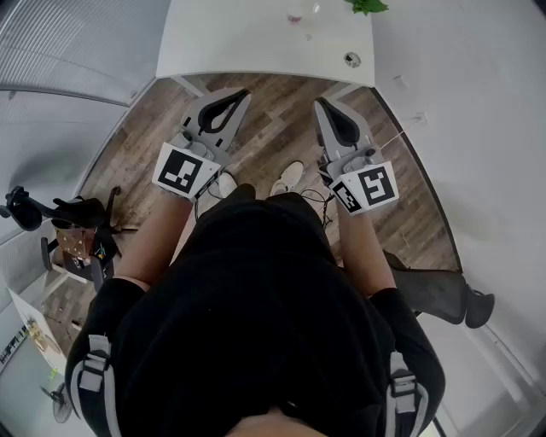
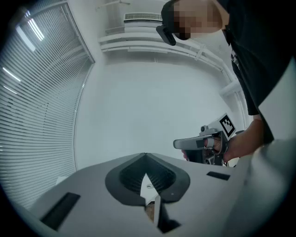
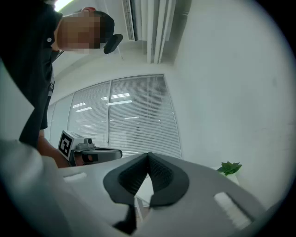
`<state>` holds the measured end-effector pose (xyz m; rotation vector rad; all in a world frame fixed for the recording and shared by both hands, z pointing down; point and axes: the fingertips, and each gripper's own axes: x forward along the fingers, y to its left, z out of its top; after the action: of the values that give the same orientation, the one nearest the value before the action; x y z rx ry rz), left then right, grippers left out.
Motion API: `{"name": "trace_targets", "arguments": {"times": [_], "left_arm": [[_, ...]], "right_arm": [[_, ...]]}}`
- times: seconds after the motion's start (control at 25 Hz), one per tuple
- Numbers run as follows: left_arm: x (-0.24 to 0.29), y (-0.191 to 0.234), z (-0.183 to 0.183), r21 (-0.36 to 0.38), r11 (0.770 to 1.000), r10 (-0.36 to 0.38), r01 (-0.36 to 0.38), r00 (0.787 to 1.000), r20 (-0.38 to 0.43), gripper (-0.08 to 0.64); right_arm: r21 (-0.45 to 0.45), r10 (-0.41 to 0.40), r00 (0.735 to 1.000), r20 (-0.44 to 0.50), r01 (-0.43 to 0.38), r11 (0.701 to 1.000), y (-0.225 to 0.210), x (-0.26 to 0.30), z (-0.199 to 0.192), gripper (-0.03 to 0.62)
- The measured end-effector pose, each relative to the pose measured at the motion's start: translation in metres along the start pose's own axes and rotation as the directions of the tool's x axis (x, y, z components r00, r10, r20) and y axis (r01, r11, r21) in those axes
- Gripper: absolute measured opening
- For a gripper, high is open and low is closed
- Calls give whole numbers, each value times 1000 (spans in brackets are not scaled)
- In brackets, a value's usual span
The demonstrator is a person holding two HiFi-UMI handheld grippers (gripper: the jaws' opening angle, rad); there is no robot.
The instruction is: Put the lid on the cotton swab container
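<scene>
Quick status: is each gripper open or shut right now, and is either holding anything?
Left gripper: closed, nothing between its jaws.
Right gripper: closed, nothing between its jaws.

Ahead of my left gripper (image 1: 241,96) and right gripper (image 1: 322,107): open wood-plank floor (image 1: 281,115), then the white rectangular table (image 1: 256,43); green leafy plant (image 1: 367,6) at its far side.

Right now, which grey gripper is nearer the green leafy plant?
The right grey gripper: the green leafy plant sits toward its side of the white table.
</scene>
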<state>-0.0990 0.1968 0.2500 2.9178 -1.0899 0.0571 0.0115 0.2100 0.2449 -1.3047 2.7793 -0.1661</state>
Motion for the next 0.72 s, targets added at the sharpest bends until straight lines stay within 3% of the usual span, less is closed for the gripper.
{"name": "trace_targets", "arguments": {"times": [0.24, 0.72], "left_arm": [[-14, 3, -1, 4, 1000, 19, -19, 1000, -7, 9], [-13, -3, -1, 10, 1000, -17, 17, 1000, 5, 11]], "right_arm": [[-15, -3, 1000, -6, 3, 1000, 12, -2, 4, 9], [34, 24, 1000, -15, -23, 999, 12, -3, 0, 11]]}}
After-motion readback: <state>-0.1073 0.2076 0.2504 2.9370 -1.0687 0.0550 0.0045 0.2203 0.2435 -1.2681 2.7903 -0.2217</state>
